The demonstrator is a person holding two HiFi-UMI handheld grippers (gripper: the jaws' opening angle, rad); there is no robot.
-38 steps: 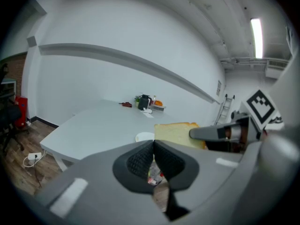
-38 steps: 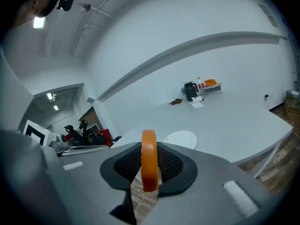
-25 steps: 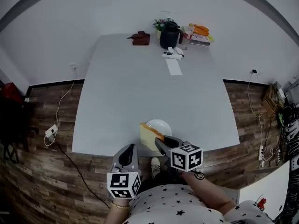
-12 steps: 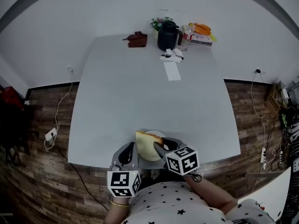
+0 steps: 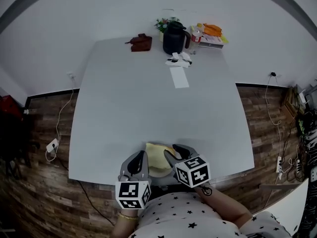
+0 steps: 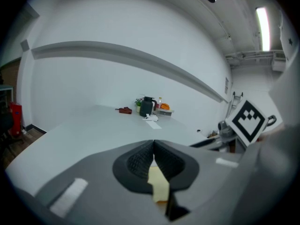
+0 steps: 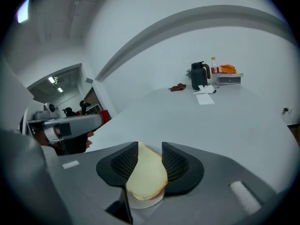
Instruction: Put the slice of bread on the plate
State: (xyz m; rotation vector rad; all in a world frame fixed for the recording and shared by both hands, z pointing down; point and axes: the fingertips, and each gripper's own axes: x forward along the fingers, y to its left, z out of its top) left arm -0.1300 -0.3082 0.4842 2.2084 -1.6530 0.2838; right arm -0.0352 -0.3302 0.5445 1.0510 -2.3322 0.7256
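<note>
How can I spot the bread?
Look at the big white table, at the edge nearest the person. A white plate sits there, with the slice of bread on it. It is the only pale yellow thing at that end.

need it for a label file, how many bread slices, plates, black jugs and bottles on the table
bread slice: 1
plate: 1
black jug: 1
bottle: 1
total: 4

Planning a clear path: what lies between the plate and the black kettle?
Mostly bare table; a paper strip and white scraps lie near the kettle, per the head view.
</note>
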